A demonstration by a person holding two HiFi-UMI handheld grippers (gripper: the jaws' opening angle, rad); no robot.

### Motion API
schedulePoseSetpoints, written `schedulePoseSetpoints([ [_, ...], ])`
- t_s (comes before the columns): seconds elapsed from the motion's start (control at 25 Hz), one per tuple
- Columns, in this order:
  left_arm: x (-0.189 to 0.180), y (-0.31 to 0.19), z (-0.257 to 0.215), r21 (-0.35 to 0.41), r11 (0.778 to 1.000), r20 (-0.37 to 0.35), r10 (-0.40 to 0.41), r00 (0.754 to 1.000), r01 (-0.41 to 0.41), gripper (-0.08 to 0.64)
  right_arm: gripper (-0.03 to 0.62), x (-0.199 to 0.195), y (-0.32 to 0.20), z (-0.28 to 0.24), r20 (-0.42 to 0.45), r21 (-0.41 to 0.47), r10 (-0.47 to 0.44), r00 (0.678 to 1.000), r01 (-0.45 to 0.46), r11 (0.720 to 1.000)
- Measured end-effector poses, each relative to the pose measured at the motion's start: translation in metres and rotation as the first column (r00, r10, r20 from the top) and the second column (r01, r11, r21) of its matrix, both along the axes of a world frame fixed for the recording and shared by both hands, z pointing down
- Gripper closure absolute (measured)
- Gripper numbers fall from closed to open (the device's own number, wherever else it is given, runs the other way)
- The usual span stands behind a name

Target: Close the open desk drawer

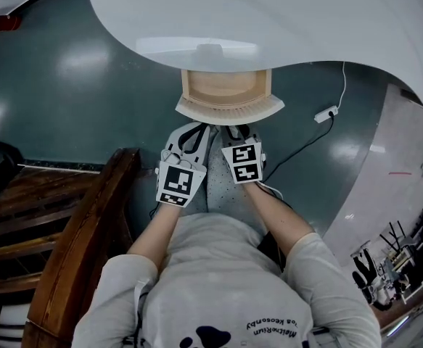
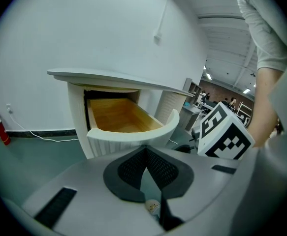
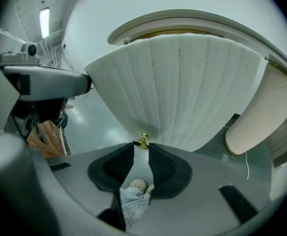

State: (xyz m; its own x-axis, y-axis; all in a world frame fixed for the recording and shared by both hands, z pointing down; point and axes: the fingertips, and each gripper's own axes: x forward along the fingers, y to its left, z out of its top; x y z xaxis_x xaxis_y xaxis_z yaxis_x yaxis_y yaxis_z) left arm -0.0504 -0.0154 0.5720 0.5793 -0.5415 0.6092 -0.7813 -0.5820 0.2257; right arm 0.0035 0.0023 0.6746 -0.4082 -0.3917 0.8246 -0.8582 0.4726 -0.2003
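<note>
— Progress on the closing, as we see it?
— None yet. The drawer [image 1: 224, 93] stands pulled out from under the desk [image 1: 284, 20], its wooden inside bare, so the whole push is left to us.
— Our left gripper [image 2: 146, 151]?
— Just short of the drawer front [image 1: 229, 111], jaws together at the tips, nothing in them.
— And our right gripper [image 3: 142, 149]?
— Low against that drawer front, jaws a little apart and empty. The brass knob [image 3: 142, 141] sits at their mouth, not clamped as far as we can tell.
</note>
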Motion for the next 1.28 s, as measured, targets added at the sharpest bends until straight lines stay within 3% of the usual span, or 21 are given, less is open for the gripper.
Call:
schedulePoseSetpoints([
  [0.6,-0.007,-0.072,-0.005,0.034,0.999,0.0,-0.026,1.0,0.026,0.551,0.489,-0.005,-0.072,-0.006,0.022,0.051,0.036,0.999,-0.038,0.998],
  [1.28,-0.006,-0.091,-0.004,0.033,0.999,-0.026,-0.031,0.999,0.032,0.551,0.491,-0.004,-0.091,-0.004,0.02,0.07,0.022,1.0,-0.023,0.997],
])
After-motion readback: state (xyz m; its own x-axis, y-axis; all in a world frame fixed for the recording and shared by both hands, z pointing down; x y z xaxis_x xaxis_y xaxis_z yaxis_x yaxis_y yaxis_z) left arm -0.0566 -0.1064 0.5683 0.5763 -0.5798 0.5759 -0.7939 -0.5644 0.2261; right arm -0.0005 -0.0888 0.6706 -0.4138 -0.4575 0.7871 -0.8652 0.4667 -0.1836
